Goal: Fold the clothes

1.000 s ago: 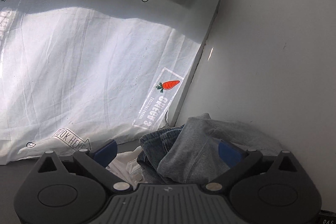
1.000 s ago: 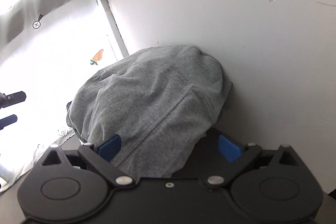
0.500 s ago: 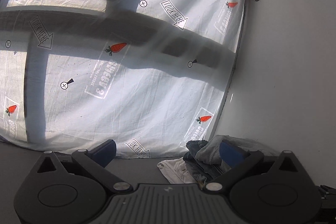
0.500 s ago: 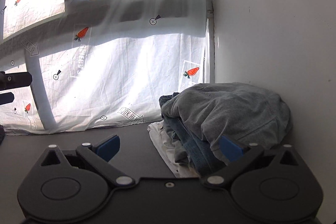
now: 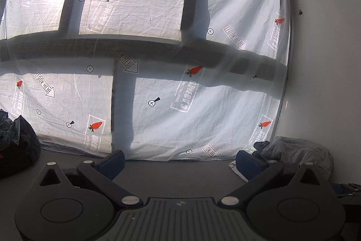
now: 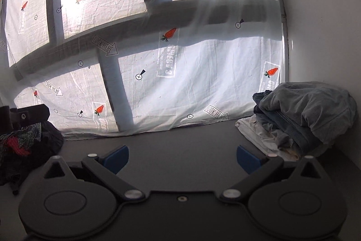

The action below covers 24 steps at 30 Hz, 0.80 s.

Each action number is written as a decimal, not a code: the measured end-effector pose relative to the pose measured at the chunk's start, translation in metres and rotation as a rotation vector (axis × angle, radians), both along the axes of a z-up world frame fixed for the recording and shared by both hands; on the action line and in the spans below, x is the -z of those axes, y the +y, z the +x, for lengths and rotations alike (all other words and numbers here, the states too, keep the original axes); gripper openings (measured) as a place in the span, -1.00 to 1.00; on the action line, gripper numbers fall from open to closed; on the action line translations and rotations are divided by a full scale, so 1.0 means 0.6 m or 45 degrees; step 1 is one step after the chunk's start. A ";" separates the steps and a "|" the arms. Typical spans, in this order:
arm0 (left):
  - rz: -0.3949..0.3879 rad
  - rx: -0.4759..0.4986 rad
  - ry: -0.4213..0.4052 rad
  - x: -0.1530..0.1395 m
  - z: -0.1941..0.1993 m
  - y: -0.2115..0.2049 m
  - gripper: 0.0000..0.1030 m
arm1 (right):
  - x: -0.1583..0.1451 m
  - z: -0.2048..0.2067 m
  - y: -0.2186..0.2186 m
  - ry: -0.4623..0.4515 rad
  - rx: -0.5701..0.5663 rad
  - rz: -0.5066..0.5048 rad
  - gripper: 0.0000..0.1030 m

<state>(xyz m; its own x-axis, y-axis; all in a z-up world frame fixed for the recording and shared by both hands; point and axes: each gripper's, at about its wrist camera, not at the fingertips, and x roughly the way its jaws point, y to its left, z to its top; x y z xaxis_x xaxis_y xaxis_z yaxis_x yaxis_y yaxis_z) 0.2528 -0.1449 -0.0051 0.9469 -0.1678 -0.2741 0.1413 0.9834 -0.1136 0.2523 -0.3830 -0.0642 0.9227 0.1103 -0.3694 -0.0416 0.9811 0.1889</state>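
A stack of folded clothes (image 6: 300,119) sits in the far right corner against the wall, a grey garment (image 6: 315,105) on top, denim and a white piece beneath; the left wrist view shows the same stack (image 5: 293,153) behind the right blue pad. A heap of dark unfolded clothes (image 6: 24,146) with red and plaid parts lies at the far left, also seen as a dark heap (image 5: 15,141) in the left wrist view. My left gripper (image 5: 180,162) is open and holds nothing. My right gripper (image 6: 181,158) is open too, well back from the stack.
The dark grey table (image 6: 180,143) stretches between the two piles. A white sheet printed with carrots and arrows (image 5: 169,83) hangs across the back, window bars showing through. A white wall (image 6: 327,26) closes the right side. The other gripper's tip (image 6: 27,114) shows at far left.
Both grippers have pulled back and away from the grey garment on the stack; it lay between the right gripper's fingers a second ago. The views now take in the whole table and the left heap.
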 end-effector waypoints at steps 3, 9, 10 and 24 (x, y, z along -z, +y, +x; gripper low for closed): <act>0.031 -0.005 0.026 0.010 -0.033 0.048 1.00 | -0.011 -0.034 0.069 0.012 -0.041 0.001 1.00; 0.044 -0.022 0.106 0.039 -0.100 0.140 1.00 | -0.003 -0.108 0.187 0.067 -0.065 -0.073 1.00; 0.040 -0.025 0.120 0.043 -0.111 0.154 1.00 | -0.001 -0.120 0.203 0.090 -0.072 -0.068 1.00; 0.039 -0.076 0.210 0.068 -0.226 0.279 1.00 | 0.024 -0.259 0.347 0.232 -0.133 -0.141 1.00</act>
